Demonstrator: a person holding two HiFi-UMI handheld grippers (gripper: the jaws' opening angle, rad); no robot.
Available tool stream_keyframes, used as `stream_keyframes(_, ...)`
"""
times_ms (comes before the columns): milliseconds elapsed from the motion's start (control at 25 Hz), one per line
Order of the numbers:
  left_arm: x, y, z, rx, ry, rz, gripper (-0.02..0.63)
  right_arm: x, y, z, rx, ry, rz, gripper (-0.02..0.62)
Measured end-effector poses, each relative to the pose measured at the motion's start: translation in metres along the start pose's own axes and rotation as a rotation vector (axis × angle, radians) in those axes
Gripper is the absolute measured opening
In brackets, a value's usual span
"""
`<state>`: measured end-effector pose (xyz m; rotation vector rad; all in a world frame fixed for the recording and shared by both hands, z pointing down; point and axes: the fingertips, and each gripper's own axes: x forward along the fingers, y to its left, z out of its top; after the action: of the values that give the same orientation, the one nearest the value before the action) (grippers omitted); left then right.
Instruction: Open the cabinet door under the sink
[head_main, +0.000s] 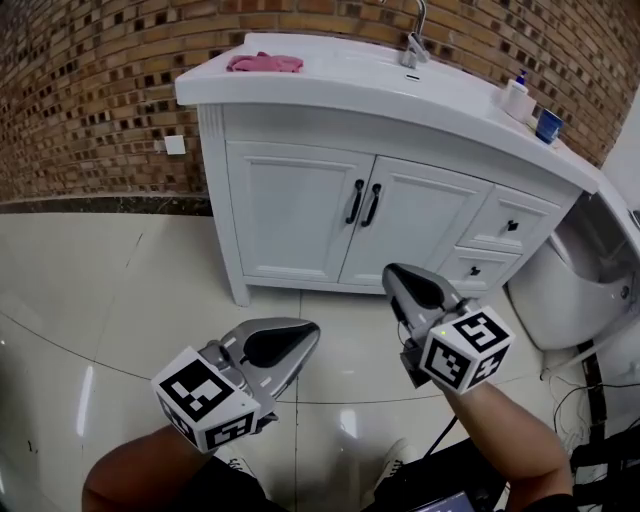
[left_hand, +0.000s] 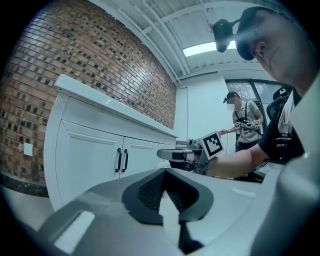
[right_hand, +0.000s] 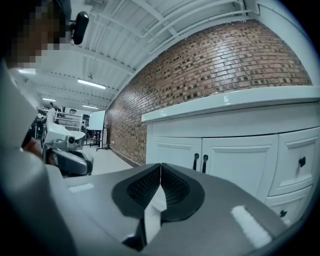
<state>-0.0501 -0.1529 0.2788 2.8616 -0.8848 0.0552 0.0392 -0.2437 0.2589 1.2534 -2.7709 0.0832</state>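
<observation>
The left gripper (head_main: 298, 342) hung well short of the cabinet (head_main: 290, 212), jaws pressed together, empty. The cabinet's doors were shut, their handles (head_main: 355, 202) at its middle. The right gripper (head_main: 402, 281), likewise closed and empty, hovered nearer the cabinet, below those handles.

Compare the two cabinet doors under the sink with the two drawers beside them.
The cabinet doors are tall panels; the drawers are short and wide, stacked one above the other. The doors carry long upright bar handles at their meeting edges; each drawer has one small central knob. All four are white with black hardware, and shut.
</observation>
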Motion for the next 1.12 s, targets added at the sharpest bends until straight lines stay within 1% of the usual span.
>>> stream_keyframes(120,0.001,0.008,-0.003,-0.026,0.001,0.008,0.006,0.017,-0.022,0.006,-0.043,-0.021,-0.047,0.008)
stream_keyframes(240,0.003,0.015,-0.003,-0.033,0.002,0.011,0.006,0.032,-0.049,0.01,-0.101,-0.021,-0.107,0.009)
stream_keyframes(280,0.004,0.019,-0.003,-0.036,0.004,0.015,0.006,0.036,-0.058,0.01,-0.116,-0.017,-0.124,0.022)
stream_keyframes(320,0.005,0.023,-0.004,-0.043,0.005,0.021,0.006,0.04,-0.067,0.009,-0.123,-0.013,-0.137,0.056)
stream_keyframes(360,0.006,0.027,-0.005,-0.054,0.005,0.026,0.006,0.045,-0.076,0.006,-0.12,-0.01,-0.146,0.091)
stream_keyframes(400,0.007,0.031,-0.005,-0.065,0.002,0.03,0.006,0.051,-0.084,0.002,-0.112,-0.005,-0.152,0.103)
stream_keyframes(560,0.01,0.04,-0.004,-0.074,-0.008,0.045,0.006,0.076,-0.112,-0.014,-0.074,0.012,-0.174,0.103)
stream_keyframes(760,0.017,0.049,-0.011,-0.09,0.008,0.044,0.006,0.101,-0.144,-0.032,0.045,0.014,-0.21,0.103)
stream_keyframes(840,0.019,0.05,-0.013,-0.092,0.015,0.036,0.006,0.108,-0.153,-0.036,0.075,0.009,-0.215,0.103)
stream_keyframes(960,0.021,0.05,-0.013,-0.086,0.018,0.022,0.006,0.122,-0.157,-0.042,0.081,0.011,-0.206,0.103)
stream_keyframes(1120,0.026,0.053,-0.012,-0.091,0.012,0.018,0.006,0.14,-0.155,-0.05,0.061,0.03,-0.182,0.103)
